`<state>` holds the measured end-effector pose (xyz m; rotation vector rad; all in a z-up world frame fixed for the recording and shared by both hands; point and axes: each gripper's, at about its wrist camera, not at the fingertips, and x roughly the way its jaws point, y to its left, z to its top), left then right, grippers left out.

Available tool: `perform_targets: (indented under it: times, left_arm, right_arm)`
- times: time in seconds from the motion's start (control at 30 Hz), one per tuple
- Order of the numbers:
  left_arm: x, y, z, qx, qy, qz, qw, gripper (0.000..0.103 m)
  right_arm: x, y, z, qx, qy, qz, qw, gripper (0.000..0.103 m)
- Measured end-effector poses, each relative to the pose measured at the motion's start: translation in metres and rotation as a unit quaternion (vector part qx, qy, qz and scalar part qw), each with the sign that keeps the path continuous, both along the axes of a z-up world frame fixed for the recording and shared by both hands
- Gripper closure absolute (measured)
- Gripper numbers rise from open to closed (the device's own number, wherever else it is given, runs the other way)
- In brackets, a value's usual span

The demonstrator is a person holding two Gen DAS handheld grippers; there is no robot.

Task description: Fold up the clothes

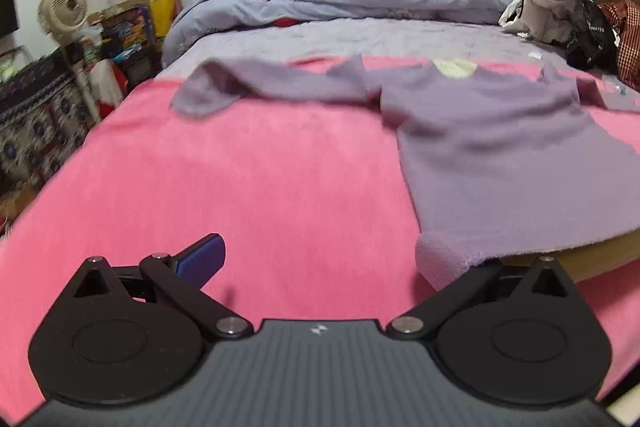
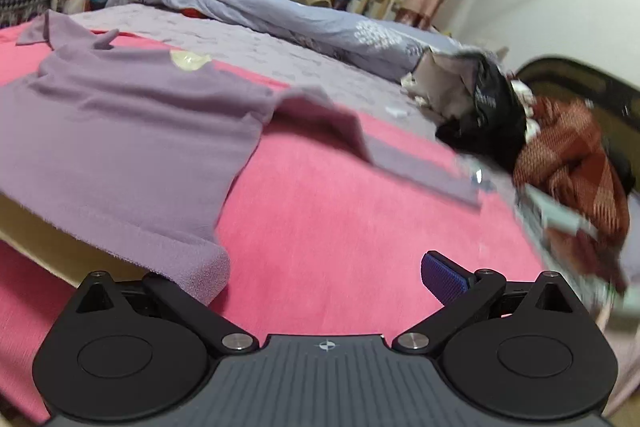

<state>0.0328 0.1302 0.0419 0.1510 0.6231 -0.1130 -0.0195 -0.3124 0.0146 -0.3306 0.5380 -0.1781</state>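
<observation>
Bed (image 1: 360, 39) w/ pink blanket (image 1: 240, 179); purple top (image 1: 500, 147) flat on it.

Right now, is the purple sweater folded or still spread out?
Spread out. The purple sweater lies flat on the pink blanket, both sleeves stretched sideways; only its bottom corner is curled.
</observation>
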Motion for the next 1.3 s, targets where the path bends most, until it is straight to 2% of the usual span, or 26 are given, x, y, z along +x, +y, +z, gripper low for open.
perform_targets:
  times: [0.03, 0.07, 0.13, 0.17, 0.23, 0.27, 0.37, 0.47, 0.57, 0.63, 0.67, 0.77, 0.8, 0.87, 0.93, 0.97, 1.03, 1.13, 1.23, 1.3]
  left_arm:
    - [0.022, 0.003, 0.02, 0.005, -0.021, 0.0, 0.9998, 0.0]
    - [0.038, 0.005, 0.045, 0.003, -0.051, 0.006, 0.9987, 0.0]
    - [0.045, 0.004, 0.102, -0.031, -0.134, 0.017, 0.9903, 0.0]
    - [0.041, 0.001, 0.118, -0.032, -0.164, 0.015, 0.9858, 0.0]
    - [0.029, -0.006, 0.138, -0.015, -0.208, 0.006, 0.9779, 0.0]
    - [0.022, -0.01, 0.139, -0.001, -0.216, 0.0, 0.9764, 0.0]
    - [-0.007, -0.009, 0.101, 0.02, -0.175, -0.021, 0.9841, 0.0]
    - [-0.042, -0.003, 0.05, 0.019, -0.116, -0.029, 0.9927, 0.0]
    - [-0.063, 0.0, 0.012, 0.025, -0.038, -0.028, 0.9986, 0.0]
    - [-0.062, 0.002, -0.007, 0.023, 0.005, -0.028, 0.9993, 0.0]
    - [-0.055, 0.004, -0.011, 0.017, 0.018, -0.027, 0.9993, 0.0]
    - [-0.005, 0.01, -0.001, -0.008, 0.034, -0.022, 0.9991, 0.0]
    - [0.018, 0.011, 0.014, -0.014, 0.025, -0.018, 0.9994, 0.0]
    - [0.051, 0.012, 0.067, -0.043, -0.041, 0.007, 0.9982, 0.0]
    - [0.052, 0.012, 0.122, -0.084, -0.132, 0.023, 0.9874, 0.0]
    - [0.045, 0.011, 0.14, -0.089, -0.17, 0.025, 0.9812, 0.0]
    - [0.029, 0.008, 0.153, -0.071, -0.215, 0.019, 0.9739, 0.0]
    - [0.011, 0.011, 0.115, -0.05, -0.175, 0.009, 0.9832, 0.0]
    - [-0.01, 0.017, 0.042, -0.038, -0.085, 0.0, 0.9957, 0.0]
    - [-0.024, 0.018, -0.006, -0.031, -0.017, 0.004, 0.9994, 0.0]
  right_arm:
    - [0.014, -0.005, 0.015, -0.011, -0.018, 0.001, 1.0, 0.001]
    - [0.02, -0.006, 0.039, -0.011, -0.061, -0.006, 0.998, 0.0]
    - [0.024, -0.002, 0.095, -0.001, -0.172, -0.028, 0.985, 0.0]
    - [0.02, 0.001, 0.116, 0.001, -0.221, -0.034, 0.975, 0.0]
    - [0.01, 0.003, 0.13, -0.006, -0.25, -0.035, 0.968, 0.0]
    - [0.005, 0.0, 0.128, -0.005, -0.243, -0.034, 0.969, 0.0]
    - [-0.015, -0.013, 0.091, 0.016, -0.165, -0.024, 0.986, 0.0]
    - [-0.049, -0.015, 0.048, 0.012, -0.083, -0.011, 0.996, 0.0]
    - [-0.071, -0.009, 0.02, 0.006, -0.018, 0.004, 1.0, 0.0]
    - [-0.07, -0.003, 0.008, 0.0, 0.014, 0.015, 1.0, 0.0]
    - [-0.058, -0.002, 0.008, -0.008, 0.019, 0.018, 1.0, 0.0]
    - [-0.008, 0.0, 0.016, -0.03, 0.028, 0.029, 0.999, 0.001]
    - [0.012, 0.0, 0.032, -0.039, 0.003, 0.023, 0.999, 0.001]
    - [0.045, 0.001, 0.082, -0.038, -0.086, 0.001, 0.996, 0.0]
    - [0.047, 0.004, 0.135, -0.009, -0.193, -0.019, 0.981, 0.0]
    - [0.041, 0.007, 0.152, 0.0, -0.238, -0.025, 0.971, 0.0]
    - [0.028, 0.01, 0.16, 0.0, -0.262, -0.026, 0.965, 0.0]
    - [0.012, 0.004, 0.121, 0.017, -0.204, -0.01, 0.979, 0.0]
    - [-0.005, 0.001, 0.051, 0.012, -0.1, 0.002, 0.995, 0.0]
    - [-0.017, 0.003, 0.009, 0.016, -0.037, 0.007, 0.999, 0.0]
